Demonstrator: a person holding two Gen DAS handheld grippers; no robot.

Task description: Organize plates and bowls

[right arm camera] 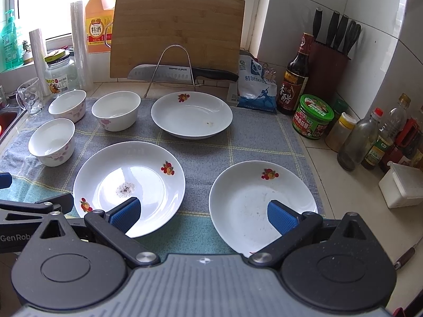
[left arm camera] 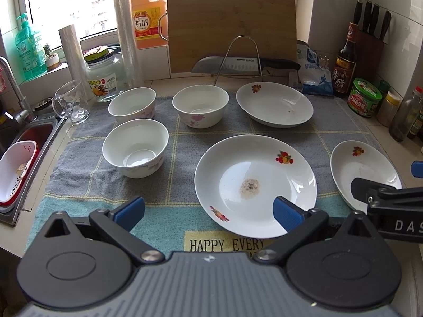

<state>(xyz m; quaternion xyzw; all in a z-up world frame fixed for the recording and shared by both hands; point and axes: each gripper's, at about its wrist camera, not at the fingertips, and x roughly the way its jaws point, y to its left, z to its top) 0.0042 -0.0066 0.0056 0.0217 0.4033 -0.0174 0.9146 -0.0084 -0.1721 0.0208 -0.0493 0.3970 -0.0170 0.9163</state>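
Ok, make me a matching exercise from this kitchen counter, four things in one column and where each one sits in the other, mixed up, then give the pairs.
Things
1. kitchen knife
2. glass mug
3. plate with a dark speckled patch
4. green-lidded jar

Places
A. at the left edge of the cloth, next to the sink
B. on the wire rack in front of the cutting board
C. near the middle of the cloth, closest to the left gripper
D. right of the cloth, beside the dark sauce bottle

Pairs: 1-B, 2-A, 3-C, 4-D

Cutting board (right arm camera: 177, 34), knife (right arm camera: 182, 73), vinegar bottle (right arm camera: 294, 79) behind.
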